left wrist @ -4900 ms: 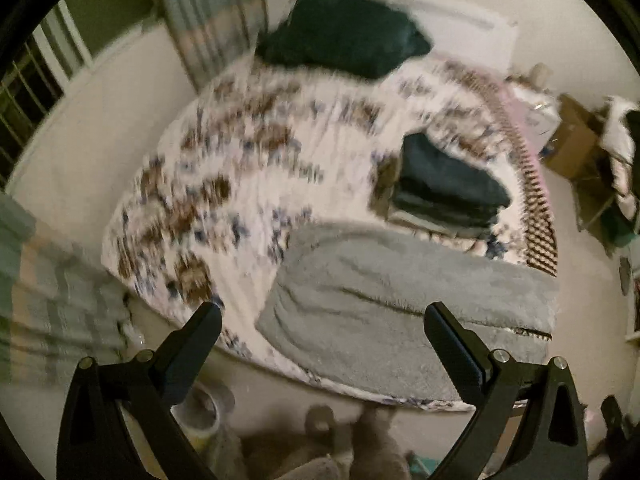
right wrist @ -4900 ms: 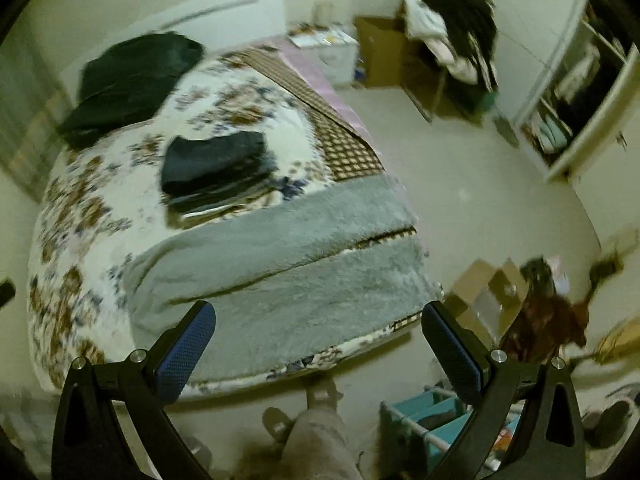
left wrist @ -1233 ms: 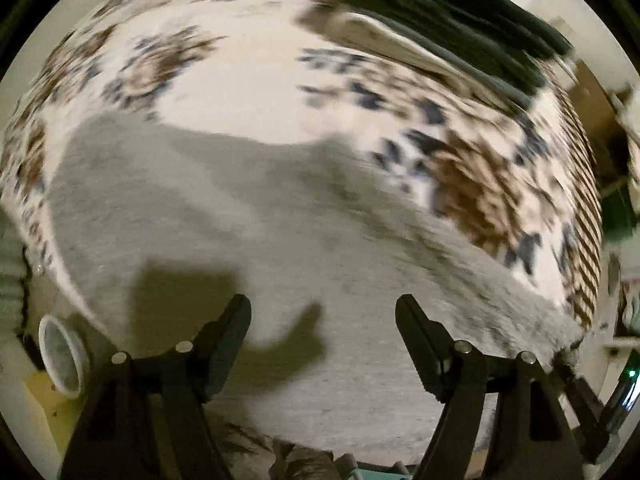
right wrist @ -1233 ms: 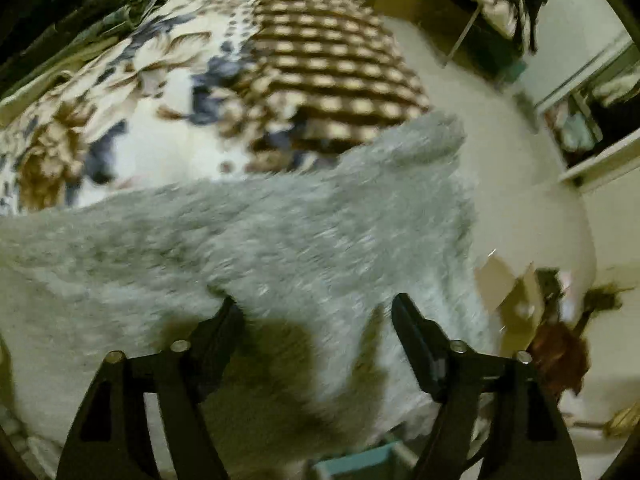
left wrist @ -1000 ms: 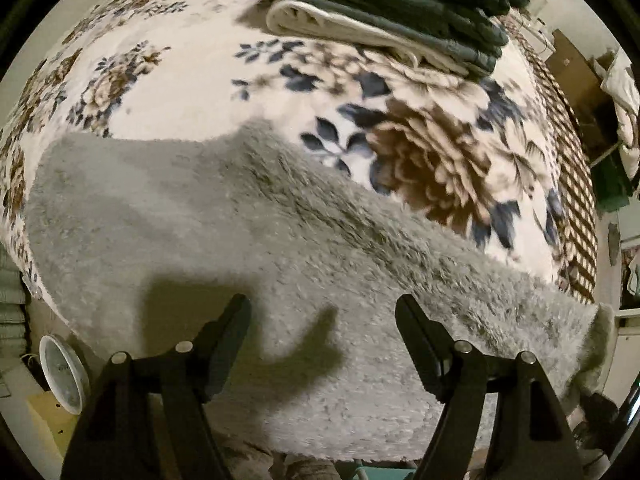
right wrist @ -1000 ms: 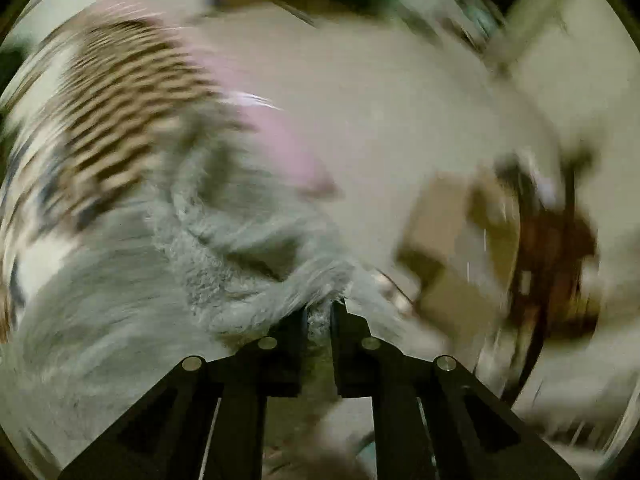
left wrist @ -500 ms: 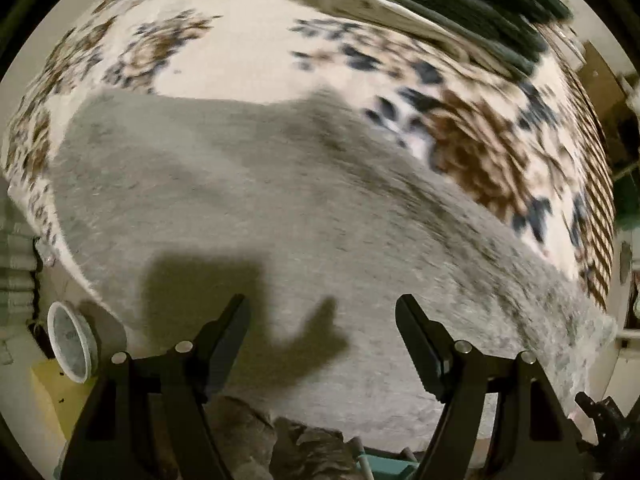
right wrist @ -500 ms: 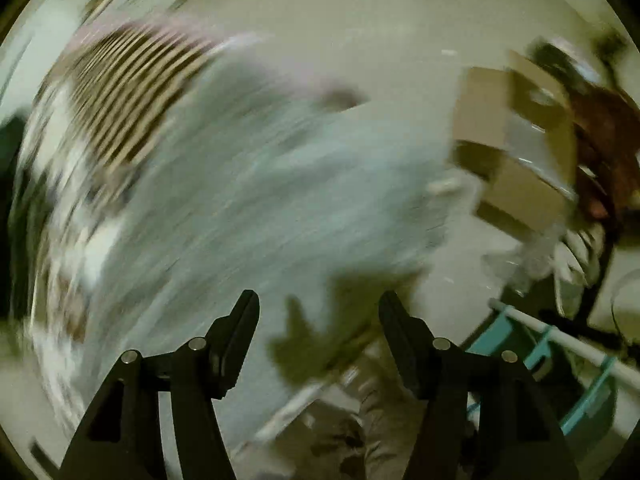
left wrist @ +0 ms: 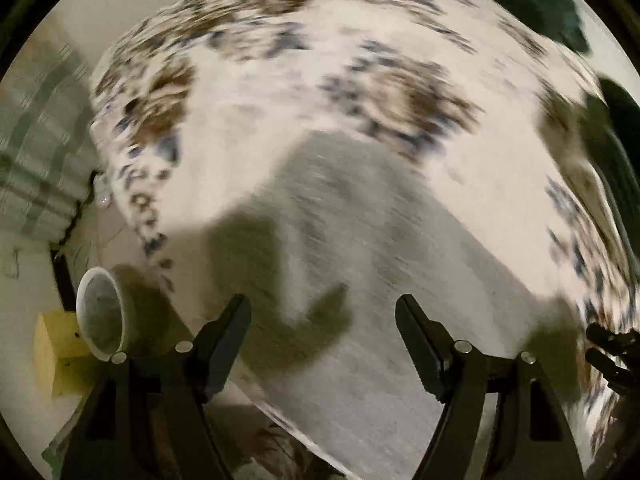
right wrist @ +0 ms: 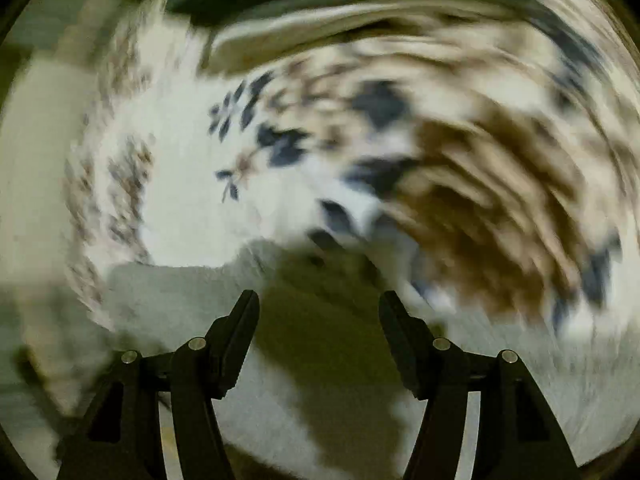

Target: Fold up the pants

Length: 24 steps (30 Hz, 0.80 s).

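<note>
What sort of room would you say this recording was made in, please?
Most likely a bedroom: a floral blanket covers a bed, grey fleece pants lie on it, and a striped curtain hangs beside.

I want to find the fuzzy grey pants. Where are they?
The fuzzy grey pants lie on the flowery bed blanket near its front edge, just ahead of the open left gripper; the right wrist view shows them low.

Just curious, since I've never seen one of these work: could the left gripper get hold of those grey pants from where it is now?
Probably yes: the left gripper is open, with the grey pants spread right beneath and nothing in between.
</note>
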{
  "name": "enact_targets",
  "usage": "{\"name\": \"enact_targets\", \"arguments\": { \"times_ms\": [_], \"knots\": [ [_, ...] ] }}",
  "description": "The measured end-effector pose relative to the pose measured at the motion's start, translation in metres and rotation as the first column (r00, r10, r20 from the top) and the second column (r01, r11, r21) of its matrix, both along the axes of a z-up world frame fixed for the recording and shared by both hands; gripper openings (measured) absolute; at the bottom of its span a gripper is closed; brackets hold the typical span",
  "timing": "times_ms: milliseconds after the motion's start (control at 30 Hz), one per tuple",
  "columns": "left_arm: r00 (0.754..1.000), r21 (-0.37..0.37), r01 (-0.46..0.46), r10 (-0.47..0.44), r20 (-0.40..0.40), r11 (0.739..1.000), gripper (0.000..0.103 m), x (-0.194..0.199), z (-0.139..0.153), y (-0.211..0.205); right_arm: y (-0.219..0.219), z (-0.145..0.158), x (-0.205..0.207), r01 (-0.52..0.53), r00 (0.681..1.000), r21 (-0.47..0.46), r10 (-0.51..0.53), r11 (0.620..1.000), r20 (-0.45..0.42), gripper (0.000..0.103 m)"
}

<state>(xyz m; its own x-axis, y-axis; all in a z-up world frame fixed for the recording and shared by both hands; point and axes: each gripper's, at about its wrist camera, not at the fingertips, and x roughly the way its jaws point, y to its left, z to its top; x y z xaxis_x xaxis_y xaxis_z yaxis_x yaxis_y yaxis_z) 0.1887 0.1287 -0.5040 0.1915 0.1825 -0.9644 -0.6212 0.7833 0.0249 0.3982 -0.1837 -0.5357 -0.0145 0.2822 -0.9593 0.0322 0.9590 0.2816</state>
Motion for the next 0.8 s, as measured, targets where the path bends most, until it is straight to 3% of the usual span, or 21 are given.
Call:
{"name": "enact_targets", "arguments": {
  "times_ms": [100,133,167,200,233,267,300,333,467,500,533,567,633,733,767,800],
  "knots": [
    [0.997,-0.030,-0.079,0.078,-0.014,0.996,0.073,-0.005,-0.012,0.040,0.030,-0.028,0.023,-0.085,0.994,-0.061,0.081,0.994,-0.074,0.062],
    [0.995,-0.046,-0.099,0.098,-0.018,0.994,0.073,-0.006,-0.016,0.050,0.029,-0.034,0.024,-0.097,0.993,-0.065,0.092,0.993,-0.077,0.032],
    [0.993,-0.061,-0.120,0.119,-0.026,0.991,0.073,-0.008,-0.022,0.059,0.033,-0.034,0.027,-0.098,0.994,-0.078,0.093,0.992,-0.060,0.013],
    [0.989,-0.081,-0.143,0.140,-0.036,0.986,0.073,-0.010,-0.028,0.069,0.033,-0.031,0.030,-0.091,0.995,-0.103,0.087,0.991,-0.043,0.012],
    [0.986,-0.104,-0.165,0.162,-0.042,0.981,0.073,-0.013,-0.035,0.078,0.031,-0.029,0.032,-0.075,0.997,-0.126,0.074,0.989,-0.015,0.003],
    [0.983,-0.122,-0.185,0.180,-0.047,0.975,0.073,-0.014,-0.039,0.086,0.026,-0.026,0.036,-0.050,0.998,-0.158,0.053,0.986,0.015,0.000],
    [0.979,-0.138,-0.202,0.197,-0.049,0.970,0.073,-0.016,-0.043,0.092,0.014,-0.026,0.043,0.011,0.999,-0.215,-0.002,0.977,0.040,0.000],
    [0.975,-0.158,-0.221,0.215,-0.054,0.962,0.073,-0.018,-0.049,0.097,0.005,-0.029,0.048,0.052,0.998,-0.201,-0.047,0.978,0.028,0.000],
    [0.962,-0.295,-0.274,0.262,-0.081,0.915,0.072,-0.025,-0.083,0.112,-0.016,-0.028,0.051,0.109,0.993,-0.075,-0.112,0.991,-0.034,0.001],
    [0.961,-0.315,-0.274,0.266,-0.069,0.908,0.066,-0.027,-0.086,0.113,-0.020,-0.022,0.047,0.117,0.992,-0.048,-0.119,0.992,-0.039,0.003],
    [0.963,-0.336,-0.263,0.268,-0.032,0.904,0.037,-0.030,-0.086,0.113,-0.019,-0.021,0.042,0.121,0.991,-0.044,-0.123,0.992,-0.042,0.008],
    [0.965,-0.339,-0.250,0.260,-0.016,0.907,0.017,-0.031,-0.085,0.113,-0.026,-0.017,0.035,0.137,0.989,-0.037,-0.139,0.990,-0.050,0.014],
    [0.969,-0.327,-0.223,0.244,0.025,0.918,0.011,-0.036,-0.077,0.112,-0.036,-0.010,0.018,0.179,0.983,-0.020,-0.180,0.984,-0.046,0.041],
    [0.972,-0.302,-0.200,0.227,0.055,0.932,0.010,-0.045,-0.064,0.114,-0.064,0.003,-0.022,0.270,0.962,0.015,-0.269,0.963,-0.053,0.047],
    [0.973,-0.301,-0.204,0.227,0.042,0.931,0.010,-0.048,-0.067,0.116,-0.080,0.007,-0.035,0.309,0.950,0.027,-0.307,0.951,-0.058,0.052],
    [0.974,-0.308,-0.211,0.228,0.018,0.928,0.011,-0.050,-0.075,0.120,-0.085,0.011,-0.058,0.331,0.943,0.039,-0.329,0.943,-0.057,0.065]
  ]
}}
